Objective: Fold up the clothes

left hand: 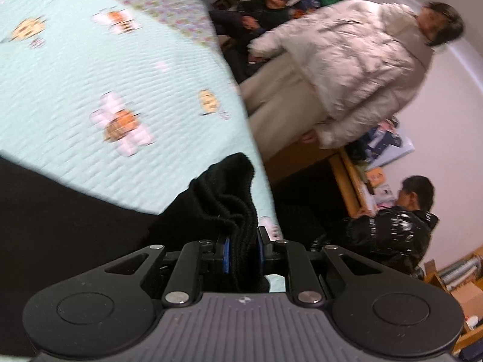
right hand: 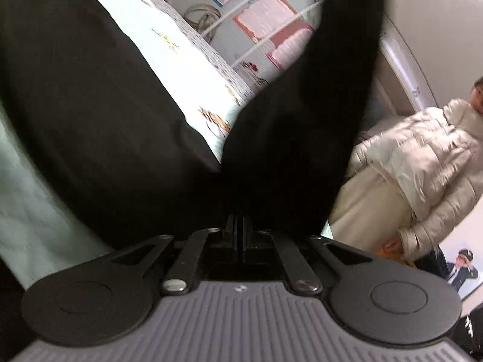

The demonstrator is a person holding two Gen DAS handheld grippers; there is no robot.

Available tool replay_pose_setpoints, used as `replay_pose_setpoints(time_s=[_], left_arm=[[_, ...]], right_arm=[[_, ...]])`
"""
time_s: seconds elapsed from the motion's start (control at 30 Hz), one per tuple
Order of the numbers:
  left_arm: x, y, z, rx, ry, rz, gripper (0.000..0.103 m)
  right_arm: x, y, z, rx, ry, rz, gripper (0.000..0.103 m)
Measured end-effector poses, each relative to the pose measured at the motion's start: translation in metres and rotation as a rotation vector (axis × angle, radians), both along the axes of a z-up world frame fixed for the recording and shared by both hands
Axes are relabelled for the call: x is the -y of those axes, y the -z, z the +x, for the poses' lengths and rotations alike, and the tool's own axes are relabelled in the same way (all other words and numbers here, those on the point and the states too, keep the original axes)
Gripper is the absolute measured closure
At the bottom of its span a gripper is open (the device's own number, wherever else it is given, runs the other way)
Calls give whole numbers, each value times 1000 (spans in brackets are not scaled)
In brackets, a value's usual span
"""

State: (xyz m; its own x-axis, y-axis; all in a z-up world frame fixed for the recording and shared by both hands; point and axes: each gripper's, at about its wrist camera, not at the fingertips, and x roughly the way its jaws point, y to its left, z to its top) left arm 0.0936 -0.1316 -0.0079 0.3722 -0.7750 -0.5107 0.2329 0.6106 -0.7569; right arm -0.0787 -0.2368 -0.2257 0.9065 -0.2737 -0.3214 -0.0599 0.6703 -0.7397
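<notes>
A black garment (left hand: 60, 211) lies on a pale mint bedspread (left hand: 75, 84) printed with bees. My left gripper (left hand: 244, 250) is shut on a bunched ribbed black edge of it (left hand: 229, 193), lifted off the bed near the bed's right edge. In the right wrist view the same black garment (right hand: 90, 105) spreads over the bedspread (right hand: 187, 69), and a part of it (right hand: 317, 90) rises up steeply. My right gripper (right hand: 240, 235) has its blue pads pressed together under the black cloth; the cloth hides the fingertips.
A person in a white puffer jacket (left hand: 347, 69) stands beside the bed, also in the right wrist view (right hand: 422, 163). A person in a black jacket (left hand: 392, 229) sits by a wooden shelf (left hand: 350, 181). A white rail headboard (right hand: 256, 21) stands behind the bed.
</notes>
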Motion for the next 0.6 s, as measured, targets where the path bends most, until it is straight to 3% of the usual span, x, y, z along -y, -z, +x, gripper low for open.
replay_pose_setpoints(time_s=[0.23,0.43,0.6], left_arm=[[-50,66,-10,-60,-75,83,84],[-94,137,-36,-185,-101,86,82],[-115,167,-44,-224,-130,112,83]], right_arm=[[0,9,-1,-27,6,3,100],[-3,15,-13,-82,-31,25,93],[-12,18,-11,-98,-65,-26,89]])
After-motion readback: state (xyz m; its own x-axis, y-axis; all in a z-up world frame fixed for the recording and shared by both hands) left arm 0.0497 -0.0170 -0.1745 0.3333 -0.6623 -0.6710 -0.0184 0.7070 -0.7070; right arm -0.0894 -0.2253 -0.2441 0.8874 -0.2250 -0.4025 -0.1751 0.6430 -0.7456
